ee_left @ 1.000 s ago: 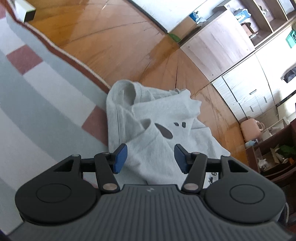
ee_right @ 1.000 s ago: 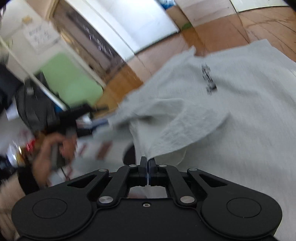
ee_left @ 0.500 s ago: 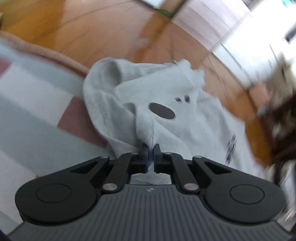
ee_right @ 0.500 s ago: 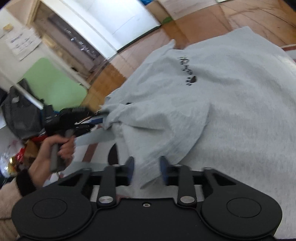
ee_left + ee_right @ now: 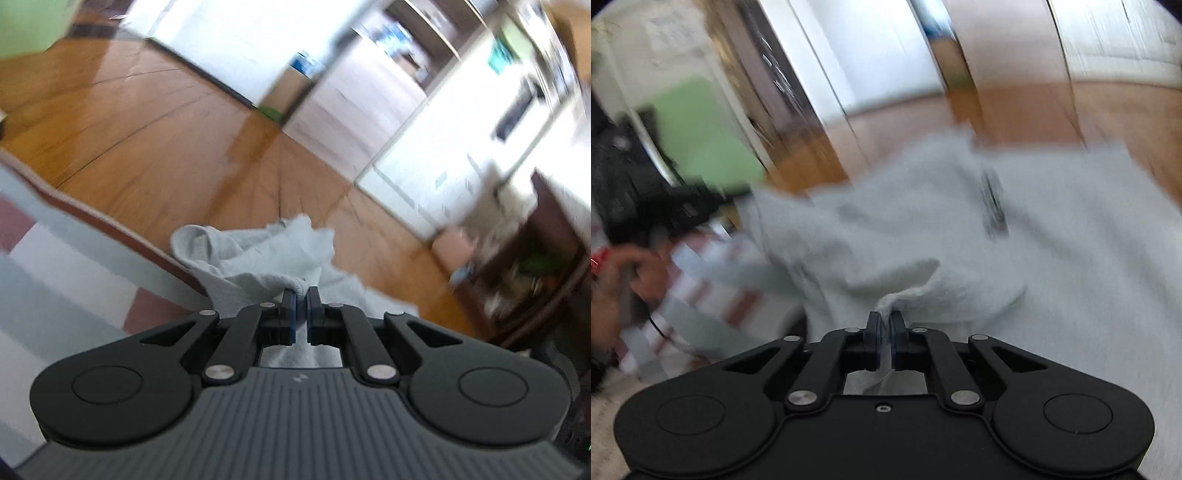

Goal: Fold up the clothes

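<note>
Left claw (image 5: 301, 295) was clamped on a bunched hem of the grey top (image 5: 258, 258); right claw (image 5: 885, 321) was closing, with a pinch of the same cloth already pressed between its pads. The top lay across the striped rug's (image 5: 66, 280) edge, spilling onto the wood floor (image 5: 155, 140). I judged the step as raising two gripped points to start a fold. Next called for lifting both evenly and carrying the cloth over itself. Its long axis seemed to run away from the claws toward the floor, though blur left that unsure.
</note>
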